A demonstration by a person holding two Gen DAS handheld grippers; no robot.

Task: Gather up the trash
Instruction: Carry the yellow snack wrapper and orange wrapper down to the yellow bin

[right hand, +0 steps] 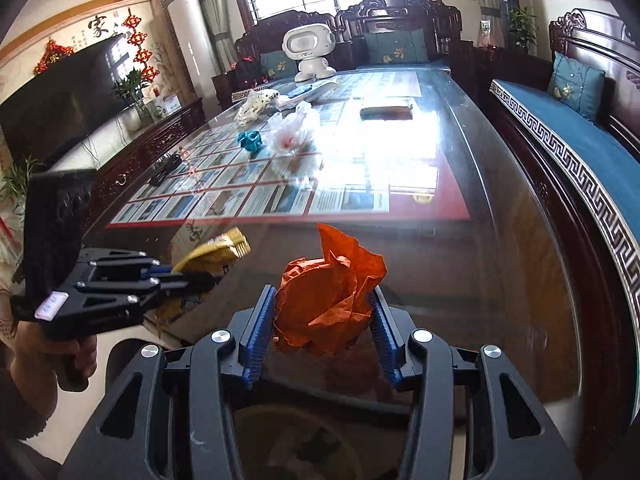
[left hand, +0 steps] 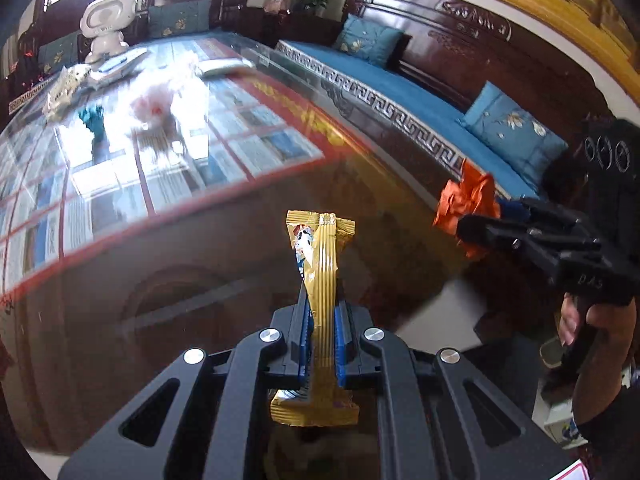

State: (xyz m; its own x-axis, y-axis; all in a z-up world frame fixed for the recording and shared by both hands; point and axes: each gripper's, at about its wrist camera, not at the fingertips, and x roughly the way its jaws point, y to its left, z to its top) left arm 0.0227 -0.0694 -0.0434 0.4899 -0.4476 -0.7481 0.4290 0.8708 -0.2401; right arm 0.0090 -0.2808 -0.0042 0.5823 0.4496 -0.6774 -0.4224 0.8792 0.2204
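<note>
Gold, orange and blue against dark wood.

I see a gold ribbed wrapper [left hand: 325, 272] in my left gripper [left hand: 323, 320], whose body is black with blue pads [left hand: 343, 344]. My right gripper [right hand: 322, 320], same black and blue, carries crumpled orange paper [right hand: 332, 300]. The table [right hand: 500, 240] is dark reddish brown, with a red-bordered grid of blue-and-white pictures under its glass. Further off I make out a teal scrap [right hand: 250, 141], a pale pinkish bag [right hand: 294, 130], a white toy robot [right hand: 308, 54] and blue cushions [left hand: 516, 130] with pale flowers.

wrapper [left hand: 322, 276] in left claw [left hand: 323, 320] | paper ball [right hand: 332, 292] in right claw [right hand: 326, 320] | both over table [right hand: 500, 248]
</note>
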